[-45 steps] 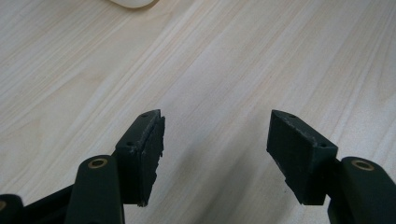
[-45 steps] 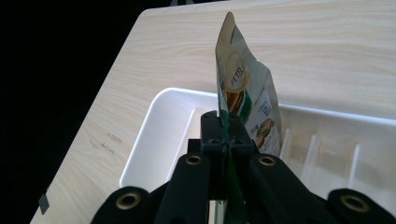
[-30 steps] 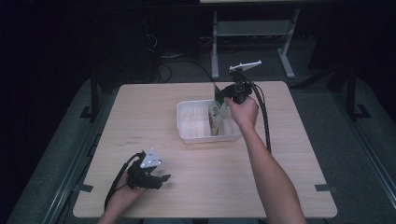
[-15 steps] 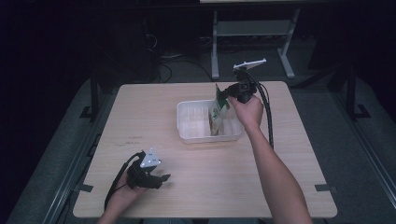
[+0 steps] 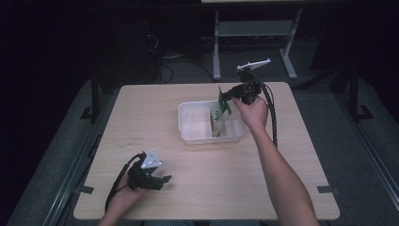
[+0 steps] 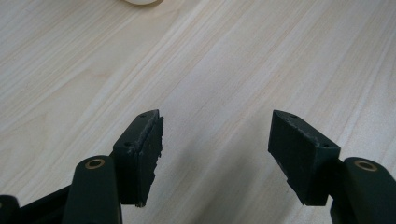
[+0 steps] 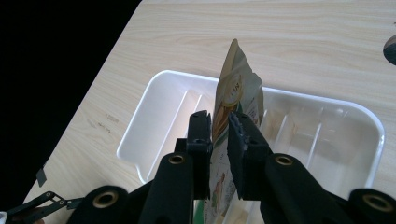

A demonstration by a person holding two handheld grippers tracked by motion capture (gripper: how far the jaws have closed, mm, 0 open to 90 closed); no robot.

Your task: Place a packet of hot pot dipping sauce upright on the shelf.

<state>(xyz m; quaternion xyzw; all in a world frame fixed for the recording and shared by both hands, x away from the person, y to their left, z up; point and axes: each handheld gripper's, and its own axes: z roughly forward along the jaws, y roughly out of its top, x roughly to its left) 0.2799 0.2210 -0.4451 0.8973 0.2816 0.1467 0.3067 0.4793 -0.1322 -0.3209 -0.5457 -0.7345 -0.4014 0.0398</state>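
Note:
A white ribbed plastic tray sits in the middle of the wooden table, seen from close up as the tray in the right gripper view. My right gripper hangs over the tray's right end, shut on a green and tan snack pouch. The pouch stands upright between the jaws of the right gripper, its lower end down inside the tray. Near the table's front left, my left gripper rests low, and the left gripper is open over bare wood.
The table has bare wood to the left of and in front of the tray. Beyond its far edge stands a grey metal frame on a dark floor. The right gripper's cable trails along the person's right forearm.
The right gripper has shifted slightly right and up with the pouch still in it. The left gripper has stayed in place.

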